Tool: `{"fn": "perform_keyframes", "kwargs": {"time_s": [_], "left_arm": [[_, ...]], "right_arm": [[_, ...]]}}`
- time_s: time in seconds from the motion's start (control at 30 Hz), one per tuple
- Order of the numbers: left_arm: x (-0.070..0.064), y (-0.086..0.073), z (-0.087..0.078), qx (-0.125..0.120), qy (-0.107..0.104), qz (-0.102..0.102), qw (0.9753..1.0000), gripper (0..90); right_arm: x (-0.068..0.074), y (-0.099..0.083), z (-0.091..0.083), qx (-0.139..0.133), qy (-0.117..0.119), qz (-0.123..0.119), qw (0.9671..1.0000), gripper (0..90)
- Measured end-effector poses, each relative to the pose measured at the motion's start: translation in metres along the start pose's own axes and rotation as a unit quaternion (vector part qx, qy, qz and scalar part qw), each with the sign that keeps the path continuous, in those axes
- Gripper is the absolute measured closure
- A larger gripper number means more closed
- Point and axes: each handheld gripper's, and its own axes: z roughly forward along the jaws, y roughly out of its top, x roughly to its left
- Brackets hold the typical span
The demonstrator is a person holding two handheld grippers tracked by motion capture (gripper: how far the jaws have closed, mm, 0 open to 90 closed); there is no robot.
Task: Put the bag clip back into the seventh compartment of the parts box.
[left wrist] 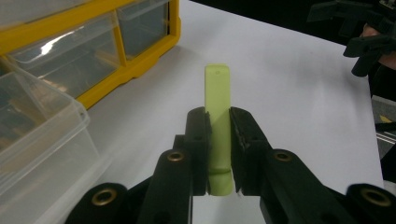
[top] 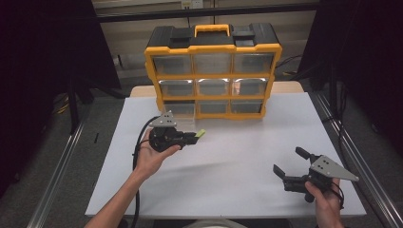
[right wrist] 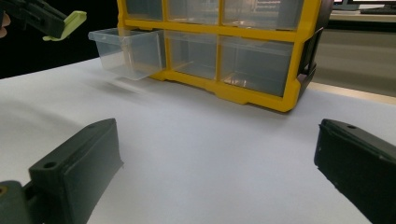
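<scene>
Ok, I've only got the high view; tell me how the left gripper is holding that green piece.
Observer: The left gripper is shut on the green strip, which sits flat between both fingers. Its far half sticks out past them.
Operator: Now tell me where it could go.
Observer: In the right gripper view, the clear drawer stands pulled out of the yellow organizer at the bottom row's end, and it looks empty.
</scene>
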Motion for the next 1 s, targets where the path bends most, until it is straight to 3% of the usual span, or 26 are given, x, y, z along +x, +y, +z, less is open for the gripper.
{"fn": "perform_keyframes", "kwargs": {"time_s": [0.57,1.0], "left_arm": [[0.014,0.004,-0.026,-0.026,0.019,-0.013,0.9994,78.5],[0.023,0.012,-0.046,-0.038,0.032,-0.010,0.9987,78.5]], "right_arm": [[-0.001,0.000,0.000,0.001,0.000,0.001,1.0000,0.0],[-0.001,0.000,0.000,0.001,0.000,0.002,1.0000,0.0]]}}
